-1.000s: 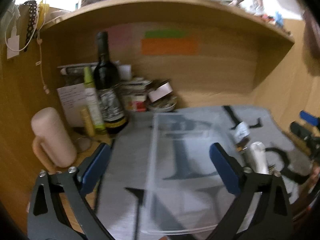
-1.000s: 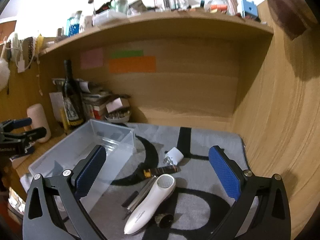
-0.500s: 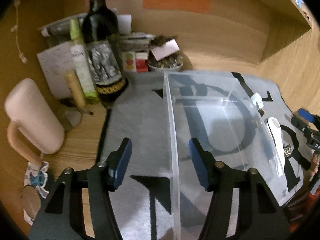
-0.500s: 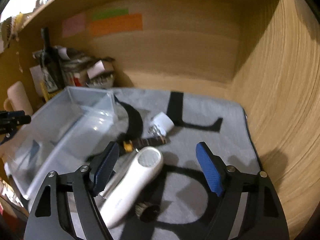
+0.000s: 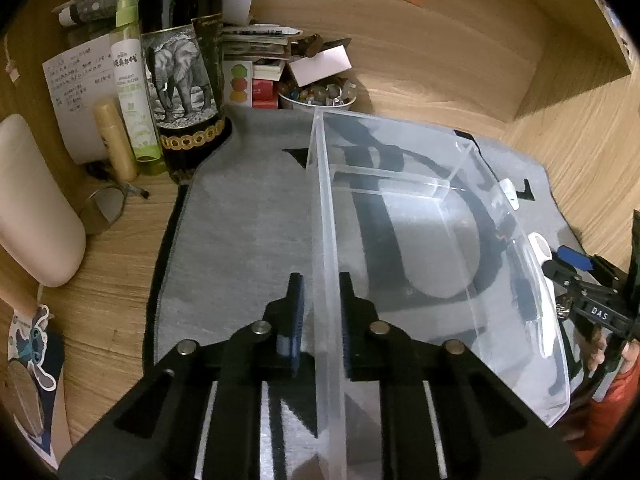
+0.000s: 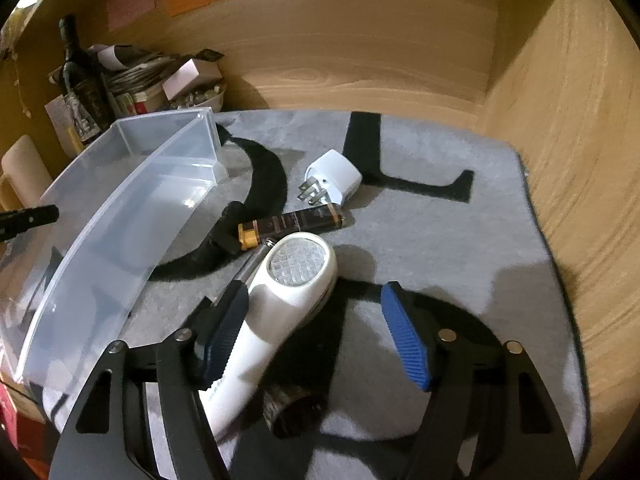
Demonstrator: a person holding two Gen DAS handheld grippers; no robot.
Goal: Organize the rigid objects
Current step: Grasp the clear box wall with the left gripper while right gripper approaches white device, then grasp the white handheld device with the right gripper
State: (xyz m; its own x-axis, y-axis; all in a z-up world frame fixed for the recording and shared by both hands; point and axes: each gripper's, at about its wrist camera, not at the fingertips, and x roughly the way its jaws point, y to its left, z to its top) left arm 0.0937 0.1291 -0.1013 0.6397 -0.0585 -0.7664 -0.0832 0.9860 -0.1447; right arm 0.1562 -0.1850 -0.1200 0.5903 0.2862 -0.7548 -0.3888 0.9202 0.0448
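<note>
The left hand-held gripper (image 5: 319, 312) is closing over the near wall of the clear plastic storage bin (image 5: 440, 240), the wall upright between its blue pads; whether the pads already press on it I cannot tell. The right hand-held gripper (image 6: 316, 336) is also closing, its jaws wide around the handle of the white handheld device with a gridded round head (image 6: 280, 292). The left pad looks against the handle; the right pad stands clear, so nothing is grasped.

Outward on the grey mat with black lettering (image 6: 460, 240), a dark brown tube with a gold cap (image 6: 292, 226) lies at twelve o'clock from the device, and a white plug adapter (image 6: 334, 178) just beyond it. A dark round piece (image 6: 294, 410) sits under the right gripper (too shadowed to name).

The bin is empty, so I judge the sorting barely begun: every loose item still awaits placing. Both grippers tilt steeply down toward the worktop (image 5: 100, 292).
</note>
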